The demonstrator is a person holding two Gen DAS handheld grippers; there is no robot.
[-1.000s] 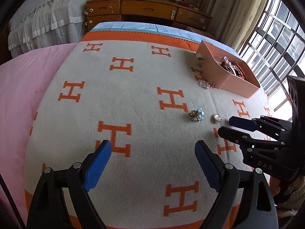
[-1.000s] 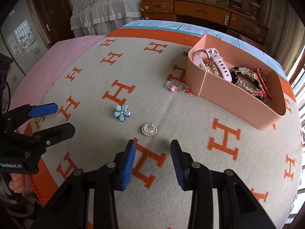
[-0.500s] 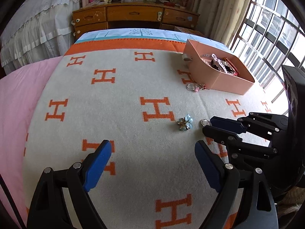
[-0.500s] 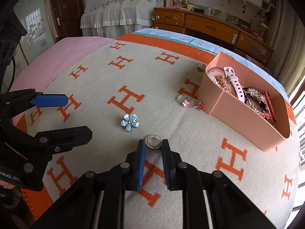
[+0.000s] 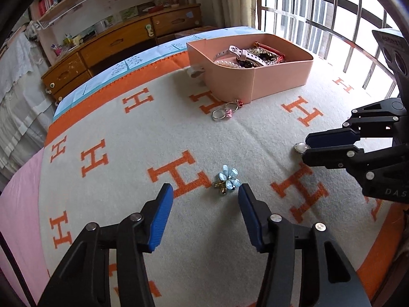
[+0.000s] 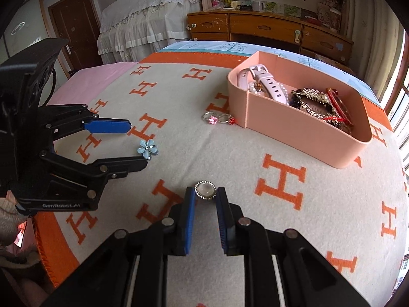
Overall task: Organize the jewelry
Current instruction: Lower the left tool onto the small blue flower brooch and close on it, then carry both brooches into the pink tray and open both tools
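Note:
My right gripper (image 6: 205, 195) is shut on a round pearl-faced brooch (image 6: 205, 190) with a rhinestone rim, held at its fingertips just above the blanket; it also shows in the left wrist view (image 5: 299, 148). My left gripper (image 5: 204, 194) is open, its jaws either side of a blue flower brooch (image 5: 228, 177) lying on the blanket; the flower also shows in the right wrist view (image 6: 147, 148). A pink box (image 6: 301, 125) farther back holds a pink watch, pearls and chains. Two rings with pink and red stones (image 6: 217, 119) lie by the box's near corner.
The cream blanket with orange H letters (image 5: 179, 174) covers the bed. A pink sheet (image 5: 18, 204) lies to the left. A wooden dresser (image 6: 268, 28) stands behind, and a barred window (image 5: 332, 12) is to the right of the box.
My right gripper closed on the pearl brooch. My left gripper moved forward and right until its open jaws reached the blue flower brooch.

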